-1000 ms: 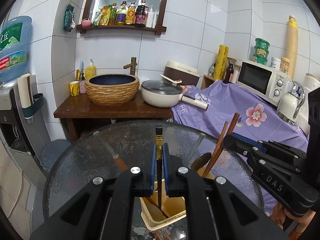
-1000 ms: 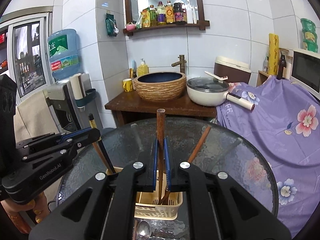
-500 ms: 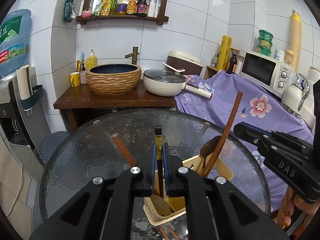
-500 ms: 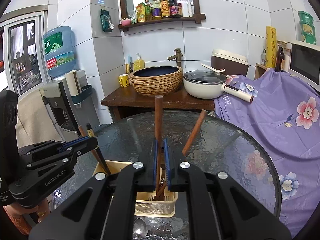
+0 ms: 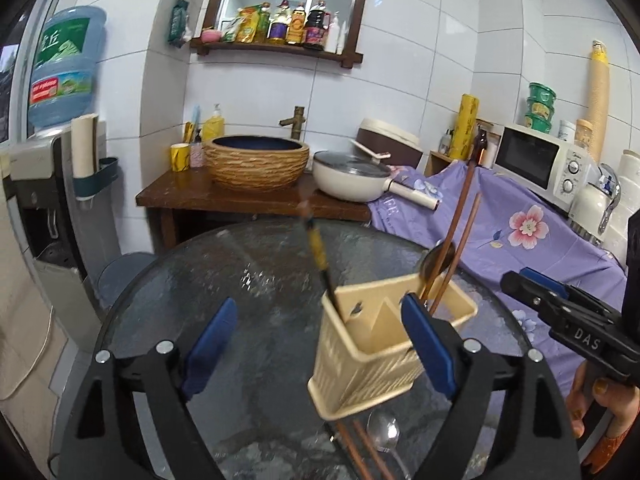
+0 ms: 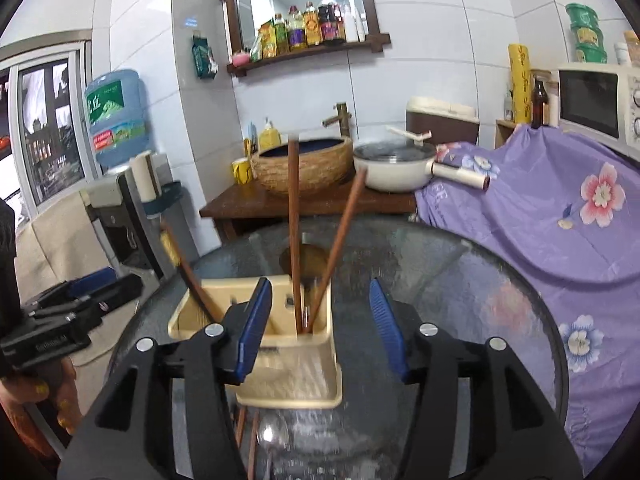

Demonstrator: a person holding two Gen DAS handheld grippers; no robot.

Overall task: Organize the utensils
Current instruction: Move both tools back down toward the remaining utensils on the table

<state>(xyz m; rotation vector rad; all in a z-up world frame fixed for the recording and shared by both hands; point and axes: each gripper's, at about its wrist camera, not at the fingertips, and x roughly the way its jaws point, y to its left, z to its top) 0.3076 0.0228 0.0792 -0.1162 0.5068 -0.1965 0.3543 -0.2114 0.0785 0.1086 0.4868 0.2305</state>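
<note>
A cream utensil holder [image 5: 376, 348] [image 6: 280, 328] stands on the round glass table [image 5: 256, 280]. A black chopstick with a gold band [image 5: 318, 250] leans in its left compartment. Two brown chopsticks [image 6: 294, 232] and a dark spoon [image 5: 438, 258] stand in its right compartment. My left gripper [image 5: 320, 344] is open and empty, just in front of the holder. My right gripper [image 6: 316, 324] is open and empty, with its jaws on either side of the holder's right end. A metal spoon [image 5: 384, 438] and two brown chopsticks [image 5: 360, 456] lie on the glass in front of the holder.
A wooden stand behind the table carries a woven basin [image 5: 258, 162] and a white pan [image 5: 352, 178]. A purple flowered cloth [image 5: 520, 232] covers the counter at right, with a microwave [image 5: 540, 164] on it. A water dispenser [image 5: 60, 128] stands at left.
Both grippers have opened and let go of their chopsticks, which now stand in the holder. Both grippers have drawn back a little.
</note>
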